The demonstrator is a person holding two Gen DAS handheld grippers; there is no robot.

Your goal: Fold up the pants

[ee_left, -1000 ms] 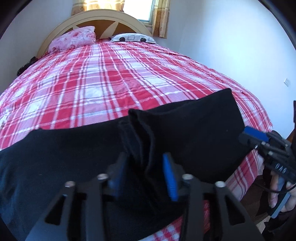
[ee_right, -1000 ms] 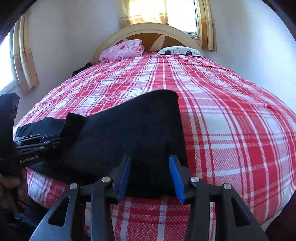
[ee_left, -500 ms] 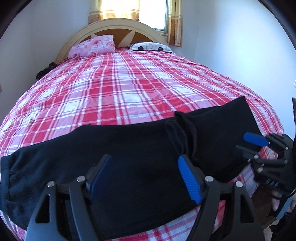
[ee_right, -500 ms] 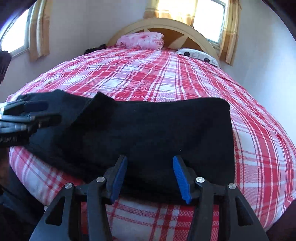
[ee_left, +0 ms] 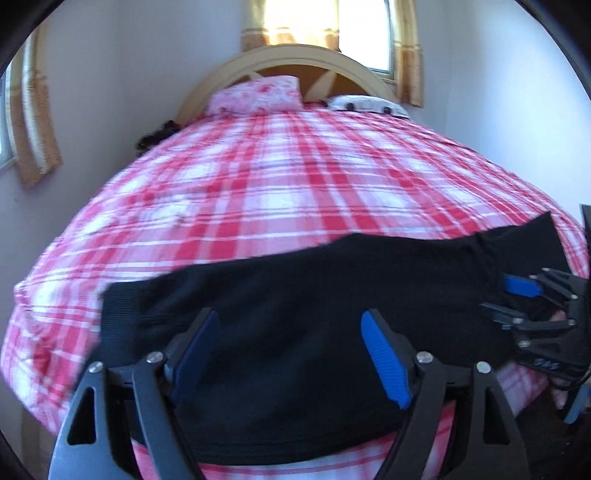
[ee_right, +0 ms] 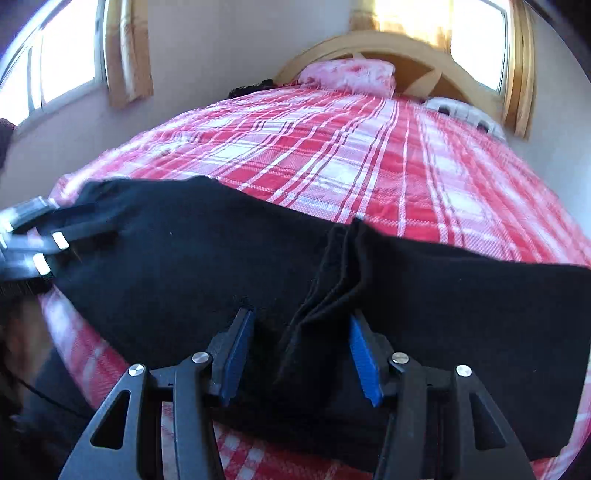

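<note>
The black pants (ee_left: 295, 306) lie spread sideways along the near edge of the bed (ee_left: 295, 192), filling the lower half of both wrist views, with the red and white plaid cover running up to the headboard (ee_left: 295, 59) at the top of the frame. In the left wrist view the left gripper (ee_left: 291, 354) sits at lower centre with its blue-padded fingers (ee_left: 384, 362) wide apart above the cloth, nothing between them; the ribbed end of the pants reaches the lower left, just left of the left finger. At the right edge of that frame the right gripper (ee_left: 513, 297) appears, over the other part of the pants, its fingers also spread. In the right wrist view the right gripper (ee_right: 301, 350) is at lower centre, fingers parted, and a raised fold of black cloth (ee_right: 332, 273) runs up the middle of the frame between them without being clamped. The left gripper (ee_right: 44, 240) shows at the left edge of that frame, blurred, at the far end of the pants. A pink pillow (ee_left: 255, 94) and a white one (ee_left: 365, 103) lie at the head of the bed, upper centre, below a bright window (ee_left: 364, 33) with yellow curtains (ee_left: 406, 51).
</note>
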